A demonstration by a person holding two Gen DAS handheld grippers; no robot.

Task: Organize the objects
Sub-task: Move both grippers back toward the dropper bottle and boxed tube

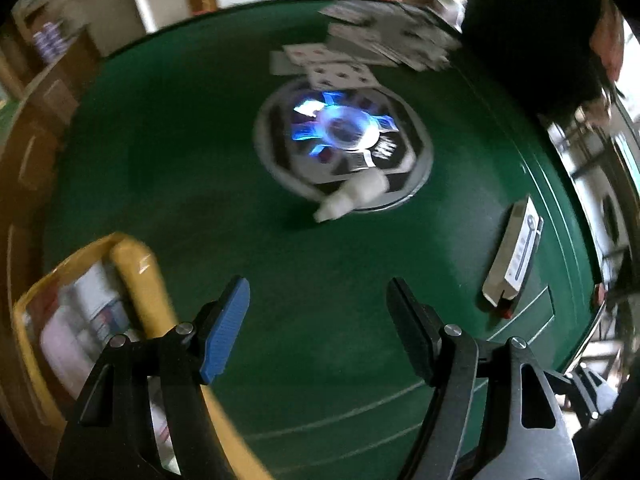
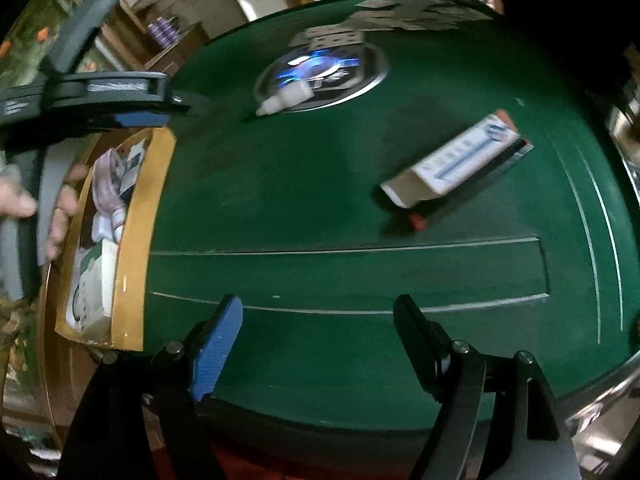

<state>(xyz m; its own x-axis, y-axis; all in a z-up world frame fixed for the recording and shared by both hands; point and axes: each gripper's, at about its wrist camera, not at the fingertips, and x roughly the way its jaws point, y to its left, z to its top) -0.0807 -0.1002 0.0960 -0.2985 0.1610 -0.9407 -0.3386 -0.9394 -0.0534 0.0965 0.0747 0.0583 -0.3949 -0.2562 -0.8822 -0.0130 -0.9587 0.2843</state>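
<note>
Two items are left on the green bench (image 2: 320, 208): a white bottle (image 2: 284, 99) and a box (image 2: 456, 160); the yellow bin (image 2: 136, 240) is part-filled; each hand-held gripper, left (image 1: 318, 330) and right (image 2: 318, 346), is spread wide and empty; a reach to the box is judged next.

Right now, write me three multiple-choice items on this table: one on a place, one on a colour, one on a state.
1. Where does the small white bottle lie?
A. inside the yellow bin
B. at the edge of the round centre panel
C. on the playing cards

2. What colour is the bin that holds the sorted items?
A. yellow
B. red
C. white

3. How do the right gripper jaws stand?
A. shut on the bottle
B. shut on the long box
C. apart, with nothing between them

Answers:
1 B: the bottle rests tipped over, partly on the round centre panel.
2 A: its rim and wall are yellow.
3 C: only green table felt shows between them; the long box lies farther off.
</note>
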